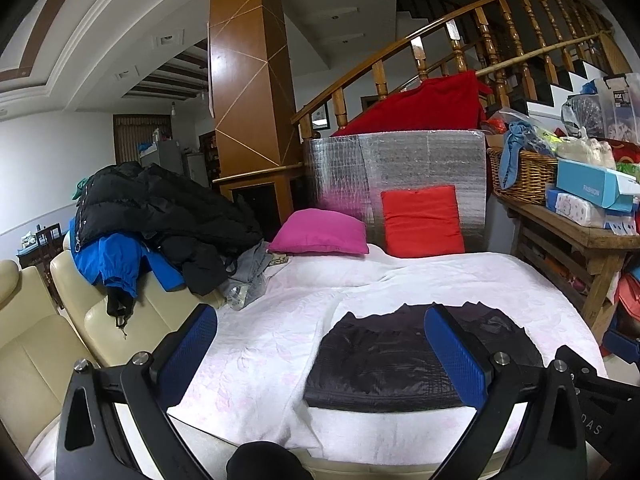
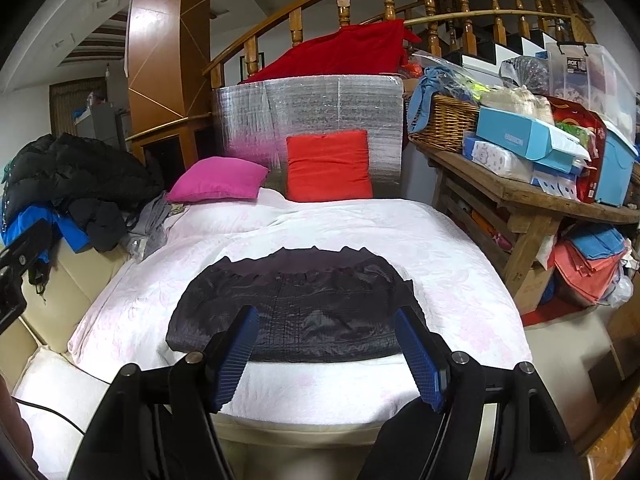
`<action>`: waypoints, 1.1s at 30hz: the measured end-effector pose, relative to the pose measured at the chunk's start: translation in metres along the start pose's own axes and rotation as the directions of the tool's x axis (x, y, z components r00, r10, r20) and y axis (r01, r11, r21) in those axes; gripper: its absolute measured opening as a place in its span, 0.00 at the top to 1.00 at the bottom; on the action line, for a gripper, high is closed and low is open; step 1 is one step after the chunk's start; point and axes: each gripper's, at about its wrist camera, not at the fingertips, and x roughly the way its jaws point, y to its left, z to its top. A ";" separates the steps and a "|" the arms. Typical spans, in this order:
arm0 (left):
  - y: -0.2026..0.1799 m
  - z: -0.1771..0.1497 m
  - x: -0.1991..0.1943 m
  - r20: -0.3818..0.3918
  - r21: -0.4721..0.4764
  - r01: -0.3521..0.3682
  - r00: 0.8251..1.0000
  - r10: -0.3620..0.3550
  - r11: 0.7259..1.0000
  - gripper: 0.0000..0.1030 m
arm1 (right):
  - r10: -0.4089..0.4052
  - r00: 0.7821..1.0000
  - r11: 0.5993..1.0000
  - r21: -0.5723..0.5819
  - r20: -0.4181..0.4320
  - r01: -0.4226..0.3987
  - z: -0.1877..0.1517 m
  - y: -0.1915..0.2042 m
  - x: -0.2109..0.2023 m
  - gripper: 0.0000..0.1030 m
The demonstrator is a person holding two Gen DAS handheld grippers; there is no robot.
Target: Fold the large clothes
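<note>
Lying flat, folded dark jacket [image 2: 296, 312] stretches left-right across bed [image 2: 440, 240].

Seen indoors: wooden stair banister [image 1: 480, 28], tall wood-panelled column [image 1: 248, 80], cream leather sofa [image 1: 40, 340], white bedspread [image 2: 320, 224], cluttered wooden table [image 2: 520, 200], wicker basket [image 2: 444, 120], recessed white ceiling [image 1: 80, 40].

Open white sheet [image 2: 460, 248] is left around the folded dark garment [image 2: 296, 312]. Passage is blocked leftward by piled coats [image 1: 160, 208], rightward seemingly by the wooden table [image 2: 532, 216].
</note>
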 end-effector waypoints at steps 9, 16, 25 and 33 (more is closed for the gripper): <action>0.003 -0.001 -0.002 0.005 -0.005 -0.009 1.000 0.009 1.000 0.00 | 0.003 1.000 1.000 0.002 -0.001 -0.003 0.000 0.001 0.001 0.28; 0.005 -0.002 0.000 0.000 -0.004 -0.011 1.000 0.011 1.000 0.00 | 0.007 1.000 1.000 -0.001 -0.005 -0.007 -0.001 0.003 0.001 0.28; 0.006 -0.002 0.000 -0.005 -0.009 -0.013 1.000 0.013 1.000 0.00 | 0.010 1.000 1.000 -0.001 -0.006 -0.010 -0.001 0.005 0.002 0.28; 0.006 -0.003 0.001 -0.004 -0.006 -0.015 1.000 0.015 1.000 0.00 | 0.012 1.000 1.000 -0.002 -0.009 -0.012 -0.003 0.009 0.004 0.28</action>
